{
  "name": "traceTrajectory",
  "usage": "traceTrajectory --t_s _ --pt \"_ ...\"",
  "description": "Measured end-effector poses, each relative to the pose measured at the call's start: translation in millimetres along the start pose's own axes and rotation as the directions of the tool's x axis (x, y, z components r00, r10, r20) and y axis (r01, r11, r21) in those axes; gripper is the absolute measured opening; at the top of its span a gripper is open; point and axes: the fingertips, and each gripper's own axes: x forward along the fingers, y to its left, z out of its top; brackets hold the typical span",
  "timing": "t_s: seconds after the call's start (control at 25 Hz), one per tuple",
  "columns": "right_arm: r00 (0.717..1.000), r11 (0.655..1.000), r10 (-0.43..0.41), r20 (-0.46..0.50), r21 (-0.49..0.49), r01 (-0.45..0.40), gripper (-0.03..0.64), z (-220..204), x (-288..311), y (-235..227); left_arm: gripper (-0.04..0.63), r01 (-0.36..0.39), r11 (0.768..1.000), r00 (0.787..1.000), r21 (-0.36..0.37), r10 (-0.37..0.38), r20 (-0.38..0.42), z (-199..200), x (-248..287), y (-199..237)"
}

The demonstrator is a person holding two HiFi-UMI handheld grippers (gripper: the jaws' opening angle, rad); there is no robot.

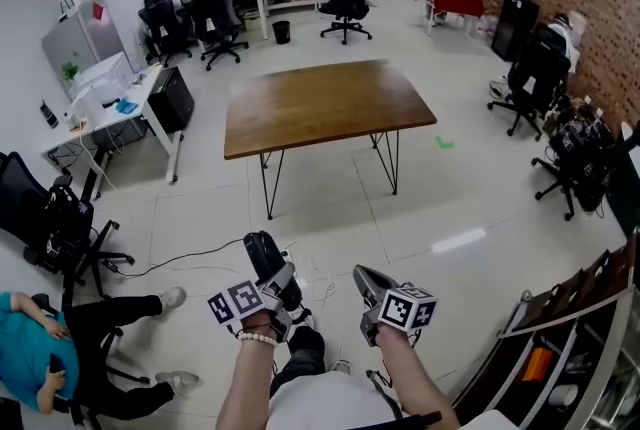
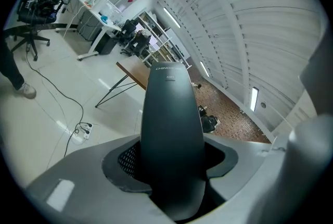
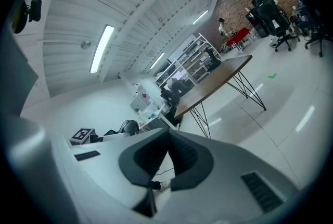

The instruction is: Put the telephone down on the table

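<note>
Left tool (image 1: pixel 276 280): clenched on the telephone (image 2: pixel 171 129), a slim, smooth black handset with a rounded back. It widens slightly from its squared far end, where small pale lettering sits. The handset rises from between the jaws, its lower part sunk between the dark pads. Right tool (image 3: pixel 167 151): clenched on nothing, its jaws meeting edge to edge. Both tools are held side by side above the pale tiled floor (image 1: pixel 470 208), well apart from the brown wooden surface (image 1: pixel 320 103) ahead.
</note>
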Motion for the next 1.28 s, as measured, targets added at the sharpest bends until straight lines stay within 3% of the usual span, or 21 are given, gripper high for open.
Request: traceTrajectory --t_s 0.28,0.72,1.28 --pt "0.999 0.999 -0.030 0.035 -0.016 0.031 0.005 26 16 -20 0.282 0.047 0.999 0.998 0.009 -0.047 -0.031 11 42 -5" --pt "0.996 0.996 -0.085 0.031 -0.018 0.086 0.005 62 85 -48 0.282 0.071 0.997 0.996 -0.009 -0.071 -0.047 73 106 8" --pt "0.998 0.997 -0.054 0.034 -0.047 0.055 0.005 109 210 -31 0.282 0.101 0.995 0.993 -0.020 -0.102 -0.058 165 156 41"
